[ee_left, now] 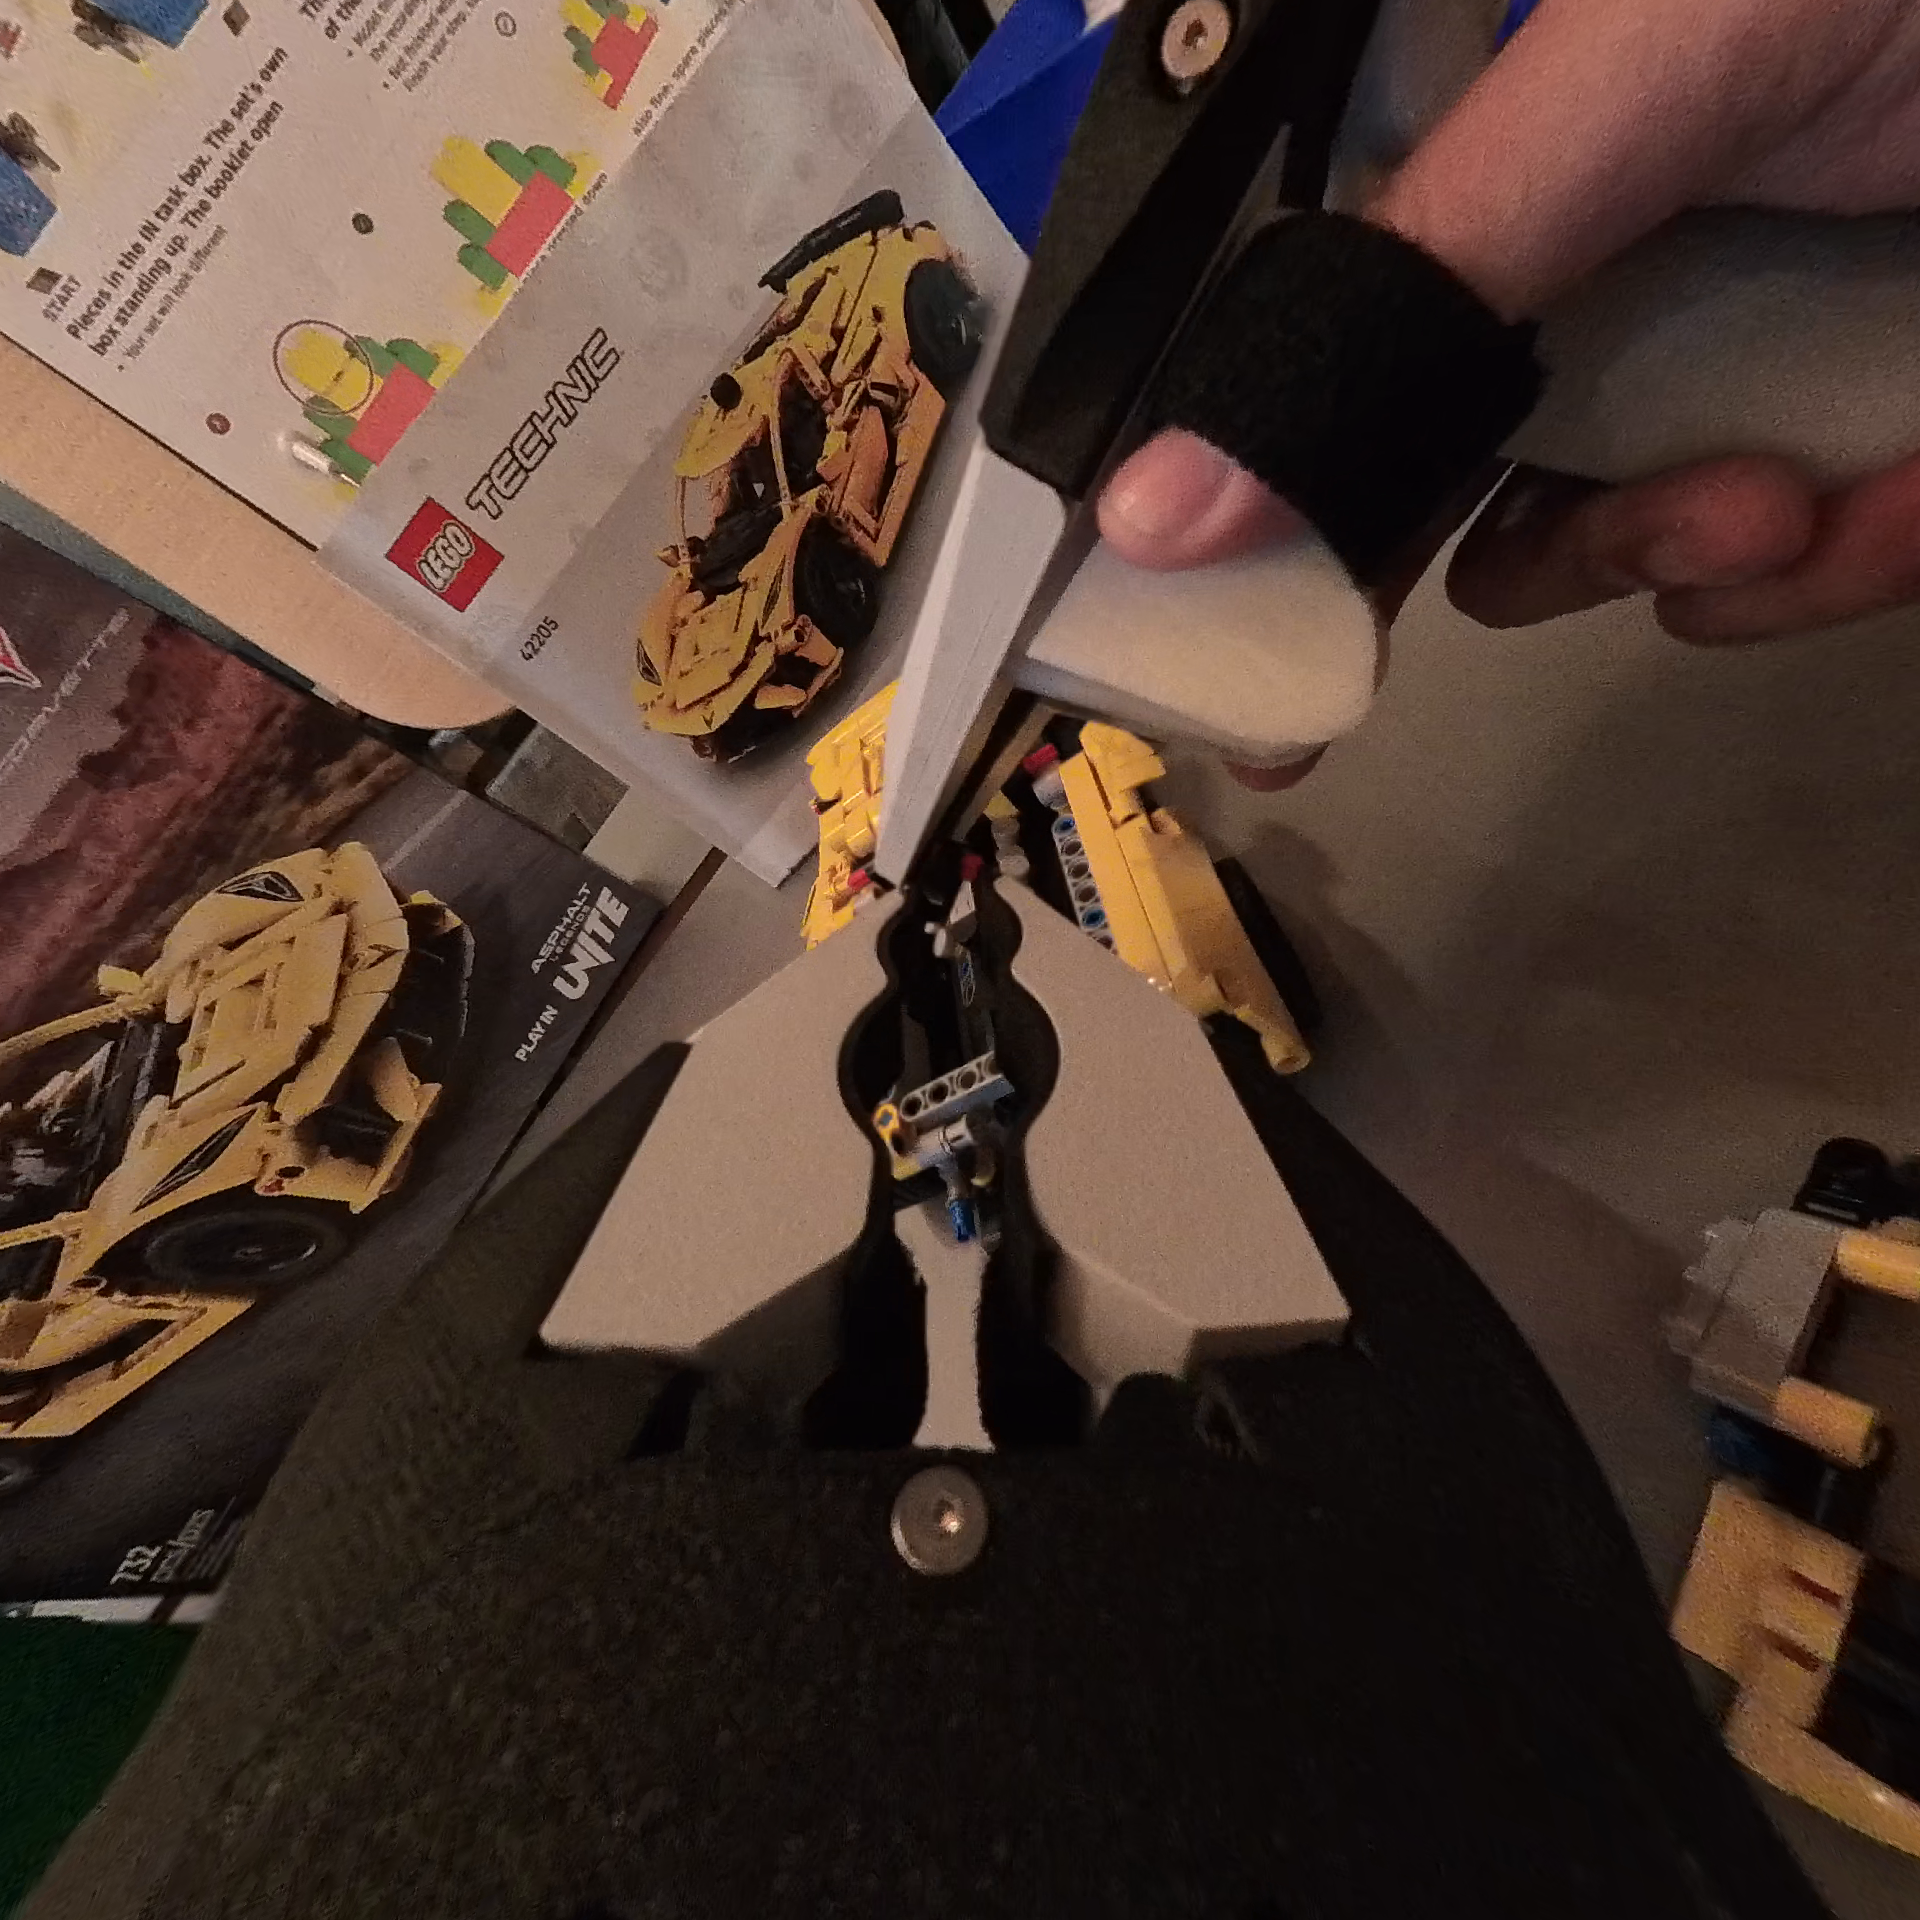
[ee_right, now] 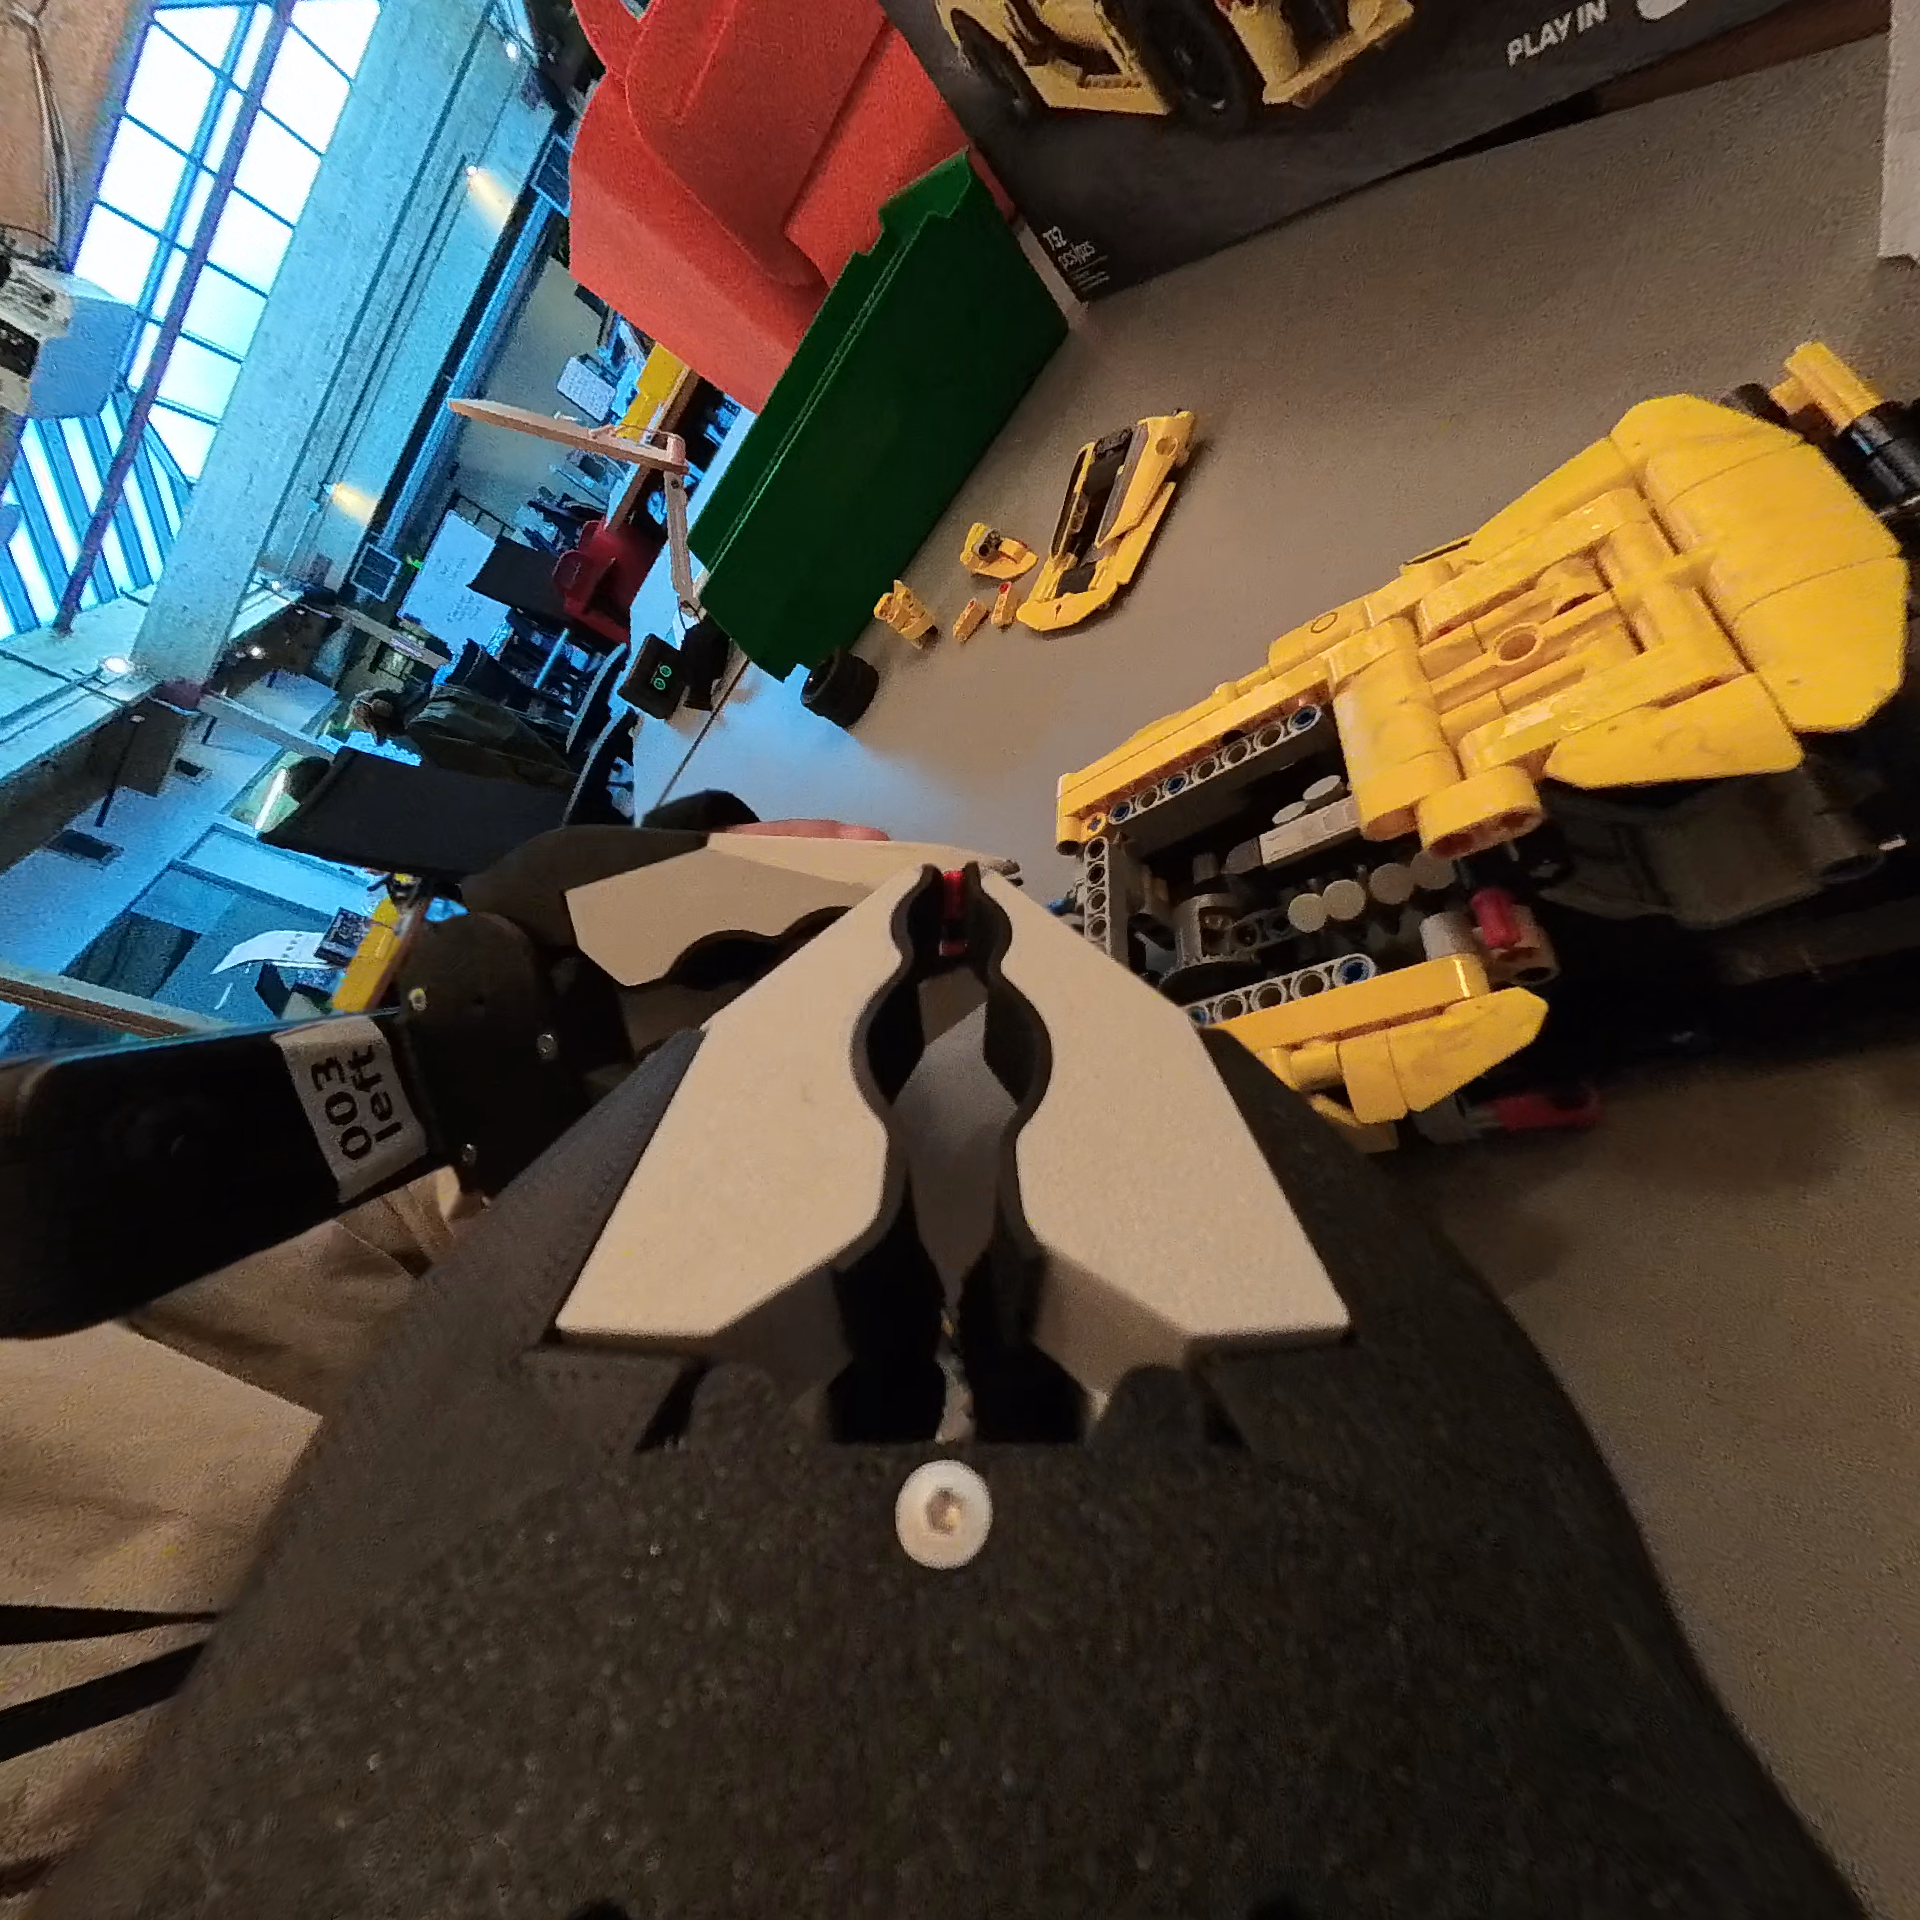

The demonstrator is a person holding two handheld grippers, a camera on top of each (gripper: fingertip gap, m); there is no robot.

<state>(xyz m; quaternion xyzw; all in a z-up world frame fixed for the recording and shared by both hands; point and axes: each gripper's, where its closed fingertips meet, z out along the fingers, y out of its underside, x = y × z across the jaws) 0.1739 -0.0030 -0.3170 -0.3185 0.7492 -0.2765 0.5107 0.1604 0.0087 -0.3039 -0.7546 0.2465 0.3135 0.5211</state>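
The right gripper [ee_right: 951, 883] has its grey, scalloped fingers pinched together on a small red pin [ee_right: 951, 914], which shows only as a sliver at the tips. The left gripper [ee_left: 940, 914] meets it almost tip to tip. Its matte grey fingers are drawn close, and a small sub-assembly [ee_left: 940, 1117] sits in the gap: a grey holed beam, a blue pin and black parts. Whether it is clamped or merely lies behind them I cannot tell. A hand [ee_left: 1662, 208] works the right gripper, one finger through a fuzzy black strap [ee_left: 1351, 364].

Just beyond the tips, a yellow brick-built car [ee_right: 1507, 707] lies on the grey table [ee_right: 1351, 1299]. It looks only partly assembled. The smooth curved yellow panels are in place, but the frame of holed grey beams, axles and gears shows bare at the near end. Other pieces lie apart from it:
- a blocky yellow-and-grey module [ee_left: 1797, 1403] to one side
- farther off, a long yellow panel section [ee_right: 1112, 520]
- a few yellow scraps [ee_right: 904, 608]
- a lone black tyre [ee_right: 840, 686]

Past these stand a ribbed green bin [ee_right: 883, 416] and a red bin [ee_right: 727, 156]. In the left wrist view, a glossy instruction booklet [ee_left: 727, 468] stands propped behind the car, with a printed sheet [ee_left: 260, 156] behind it. The dark cardboard set box [ee_left: 260, 1091] is beside them.
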